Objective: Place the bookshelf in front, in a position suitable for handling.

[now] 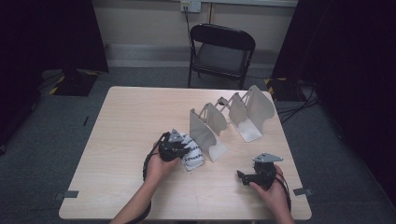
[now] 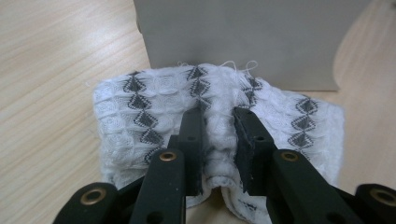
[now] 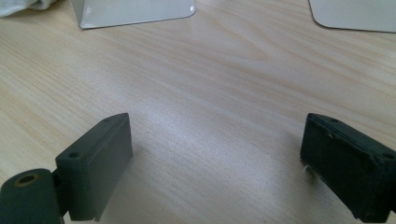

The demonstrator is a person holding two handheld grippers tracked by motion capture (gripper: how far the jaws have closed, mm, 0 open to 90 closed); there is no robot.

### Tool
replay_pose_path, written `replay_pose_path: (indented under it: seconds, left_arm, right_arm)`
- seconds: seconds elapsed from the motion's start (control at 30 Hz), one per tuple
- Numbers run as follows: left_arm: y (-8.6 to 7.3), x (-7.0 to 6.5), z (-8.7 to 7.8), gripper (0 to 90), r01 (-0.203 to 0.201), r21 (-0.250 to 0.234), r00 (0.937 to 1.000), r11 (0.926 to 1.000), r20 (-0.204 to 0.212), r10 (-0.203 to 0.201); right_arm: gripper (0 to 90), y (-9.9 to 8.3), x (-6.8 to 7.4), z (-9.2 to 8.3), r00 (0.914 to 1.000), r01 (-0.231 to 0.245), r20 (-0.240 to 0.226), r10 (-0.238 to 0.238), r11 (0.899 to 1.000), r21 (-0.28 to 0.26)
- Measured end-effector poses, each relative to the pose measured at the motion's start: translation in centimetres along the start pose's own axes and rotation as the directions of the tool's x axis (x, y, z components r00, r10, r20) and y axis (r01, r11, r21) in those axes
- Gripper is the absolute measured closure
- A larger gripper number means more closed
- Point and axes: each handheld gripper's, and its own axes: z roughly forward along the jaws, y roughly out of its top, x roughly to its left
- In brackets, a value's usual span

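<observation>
A folded white cloth (image 1: 194,157) with rows of dark diamonds lies on the wooden table (image 1: 126,126), right in front of a white metal stand (image 1: 208,133). My left gripper (image 1: 180,148) points down at it. In the left gripper view the cloth (image 2: 140,107) bunches up between the jaws, and the left gripper (image 2: 218,114) is shut on a pinched ridge of fabric. The stand's flat plate (image 2: 243,37) rises just behind. My right gripper (image 1: 241,176) rests low near the table's front right, open, with bare wood between the jaws of the right gripper (image 3: 217,123).
A second white metal stand (image 1: 252,114) sits farther back on the right. Base plates of both stands (image 3: 135,11) (image 3: 355,14) show at the top of the right gripper view. A black folding chair (image 1: 222,51) stands behind the table.
</observation>
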Motion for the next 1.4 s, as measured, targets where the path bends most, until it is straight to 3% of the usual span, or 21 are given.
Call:
replay_pose_path:
  seconds: [0.37,0.77,0.83,1.0,1.17,1.3,1.37,1.4]
  left_arm:
    - [-2.6,-0.5,-5.2,73.2,-0.036,0.021,0.9992,0.9991,0.017,0.036]
    - [-6.7,-0.4,-7.4,70.2,-0.004,0.028,1.0000,0.9996,-0.001,0.004]
    - [-7.1,-0.2,-7.4,67.0,0.006,0.027,1.0000,0.9996,0.004,-0.006]
    - [-7.7,-0.1,-7.5,44.5,0.014,0.017,0.9988,0.9998,-0.048,-0.013]
    - [-7.2,0.1,-8.9,27.3,0.007,0.052,0.9973,0.9986,-0.073,-0.003]
    - [-7.8,0.6,-9.9,25.1,0.028,0.059,0.9956,0.9979,-0.091,-0.022]
    - [-8.5,0.6,-10.2,24.6,0.044,0.070,0.9967,0.9966,-0.071,-0.039]
    - [-8.8,0.6,-10.4,24.4,0.032,0.083,0.9970,0.9961,-0.072,-0.026]
  right_arm:
    - [8.6,0.0,0.0,0.0,1.0000,0.000,0.000,0.000,1.000,0.000]
    - [8.6,0.0,0.0,0.0,1.0000,0.000,0.001,0.000,1.000,0.000]
    - [8.6,0.0,0.0,0.0,1.0000,0.000,0.001,0.000,1.000,0.000]
    - [9.4,0.0,0.0,0.0,1.0000,-0.002,0.003,0.002,1.000,-0.002]
    - [11.3,0.0,0.0,0.0,1.0000,0.002,0.001,-0.002,1.000,-0.005]
    - [13.3,0.0,0.0,-0.1,0.9999,-0.008,0.008,0.008,1.000,-0.011]
    - [13.9,0.0,0.0,-0.1,0.9999,-0.011,0.012,0.011,1.000,-0.011]
    - [15.3,0.0,0.0,-0.1,0.9999,-0.011,0.012,0.011,1.000,-0.006]
